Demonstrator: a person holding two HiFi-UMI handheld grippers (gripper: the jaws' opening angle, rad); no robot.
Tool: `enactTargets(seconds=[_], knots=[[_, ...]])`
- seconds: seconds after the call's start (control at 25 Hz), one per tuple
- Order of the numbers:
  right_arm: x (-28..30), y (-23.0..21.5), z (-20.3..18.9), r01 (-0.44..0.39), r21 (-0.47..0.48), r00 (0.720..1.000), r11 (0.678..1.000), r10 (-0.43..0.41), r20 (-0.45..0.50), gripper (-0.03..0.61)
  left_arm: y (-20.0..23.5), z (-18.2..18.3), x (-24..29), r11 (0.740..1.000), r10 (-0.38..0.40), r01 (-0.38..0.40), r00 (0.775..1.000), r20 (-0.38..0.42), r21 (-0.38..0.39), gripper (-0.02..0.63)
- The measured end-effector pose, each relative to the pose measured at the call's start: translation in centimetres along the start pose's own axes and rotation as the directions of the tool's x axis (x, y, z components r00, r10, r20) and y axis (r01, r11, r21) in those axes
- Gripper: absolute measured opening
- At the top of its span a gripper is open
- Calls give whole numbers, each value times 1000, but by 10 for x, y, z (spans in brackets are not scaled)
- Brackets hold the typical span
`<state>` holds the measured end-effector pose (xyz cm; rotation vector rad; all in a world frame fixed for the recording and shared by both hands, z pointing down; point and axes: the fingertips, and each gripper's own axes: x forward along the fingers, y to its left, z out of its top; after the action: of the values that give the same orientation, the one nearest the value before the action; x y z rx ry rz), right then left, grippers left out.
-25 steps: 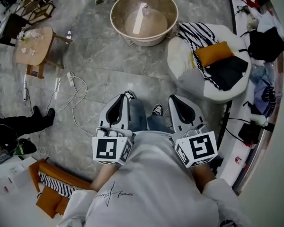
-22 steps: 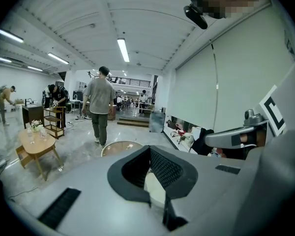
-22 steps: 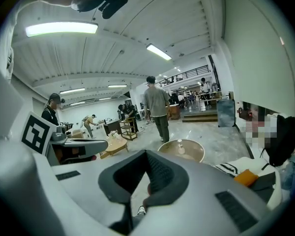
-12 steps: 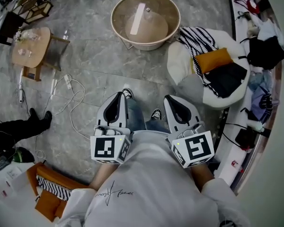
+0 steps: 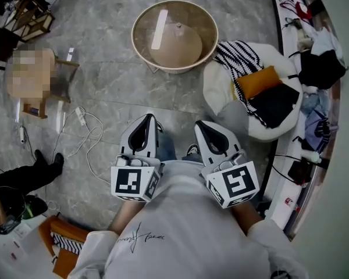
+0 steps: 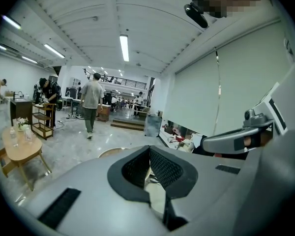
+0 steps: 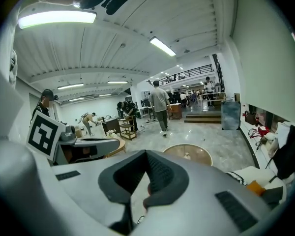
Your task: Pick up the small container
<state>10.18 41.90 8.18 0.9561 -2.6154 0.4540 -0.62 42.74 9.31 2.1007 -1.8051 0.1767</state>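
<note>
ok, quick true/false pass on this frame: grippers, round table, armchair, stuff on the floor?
1. The left gripper and right gripper both have their jaws together with nothing between them. True.
2. The left gripper holds a small container. False: it is empty.
3. A round table stands on the floor ahead of the grippers. True.
4. The orange cushion lies on the floor. False: it lies on the white armchair, at the person's right.
5. A white power strip with its cable lies on the floor at the person's left. True.

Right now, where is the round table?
In the head view, the round table stands at top centre, on the floor just left of the white armchair.
</note>
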Motion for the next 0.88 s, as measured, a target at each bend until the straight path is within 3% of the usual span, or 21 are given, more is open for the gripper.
enactTargets(seconds=[0.28,0.88], knots=[[53,17,20,-13,56,999,998,15,-36,15,41,21,20,996,-83,83,996,-15,8,18],[143,49,46,62,-23,995,998,-64,-79,15,112,47,46,980,-192,194,980,-46,52,18]])
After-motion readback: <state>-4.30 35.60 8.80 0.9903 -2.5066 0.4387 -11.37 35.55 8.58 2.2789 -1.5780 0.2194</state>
